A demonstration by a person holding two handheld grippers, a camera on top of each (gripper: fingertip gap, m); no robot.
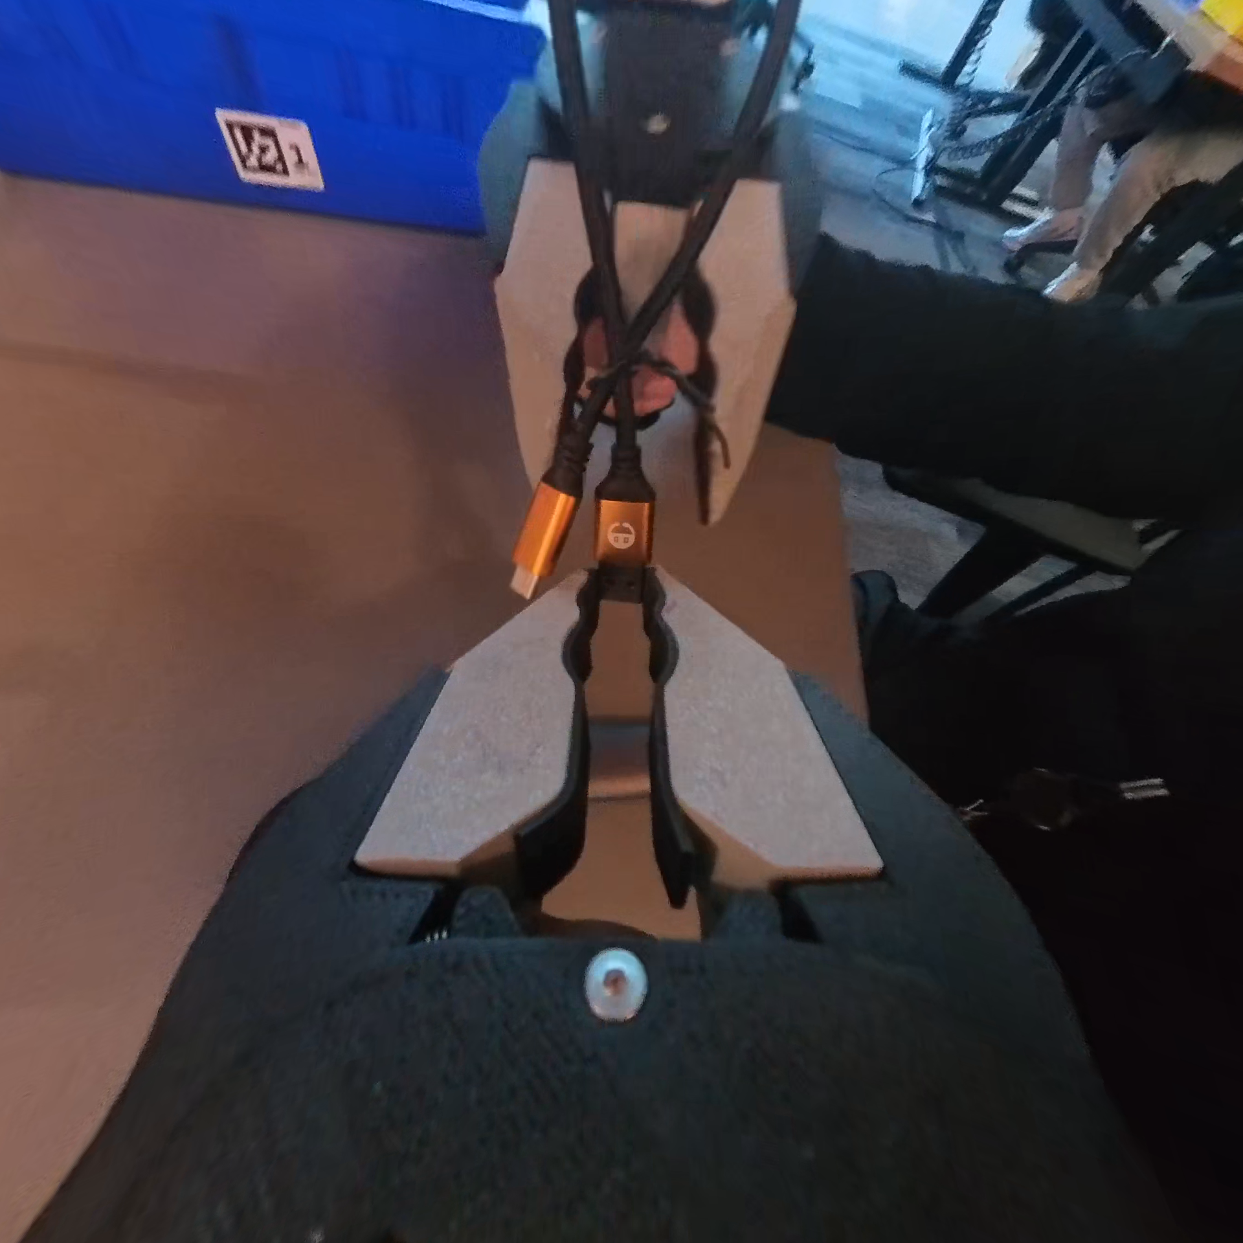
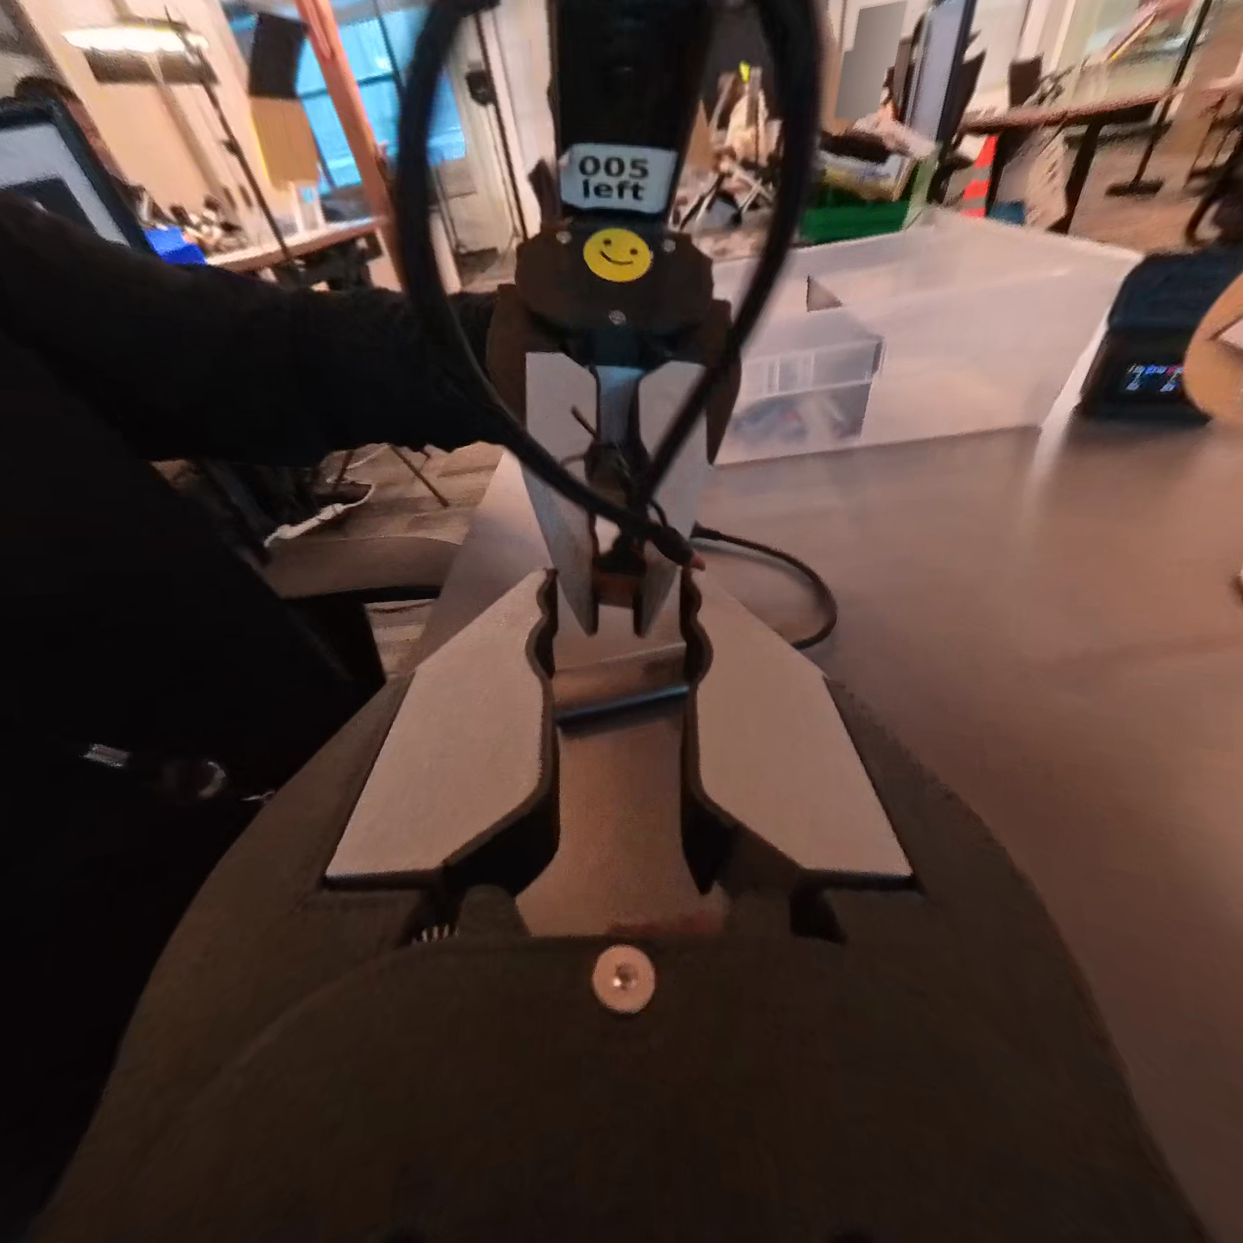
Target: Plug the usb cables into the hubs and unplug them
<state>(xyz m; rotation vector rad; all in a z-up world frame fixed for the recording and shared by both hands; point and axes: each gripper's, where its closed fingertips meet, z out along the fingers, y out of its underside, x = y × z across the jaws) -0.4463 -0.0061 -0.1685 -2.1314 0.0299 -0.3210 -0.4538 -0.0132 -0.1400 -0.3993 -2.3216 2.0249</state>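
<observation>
The left gripper (image 1: 617,584) pinches the metal tip of an orange-sleeved black braided USB cable (image 1: 623,531) over the smooth brown table (image 1: 235,538), its long axis toward twelve o'clock. The right gripper (image 2: 617,605) clamps a silver hub (image 2: 622,679). At ten o'clock, a blue bin (image 1: 202,87).

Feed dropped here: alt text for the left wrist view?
The left tool pinches the metal tip of an orange USB plug, directly in front of the facing right tool. A second orange plug hangs free beside it, above a brown table with a blue bin behind.
</observation>
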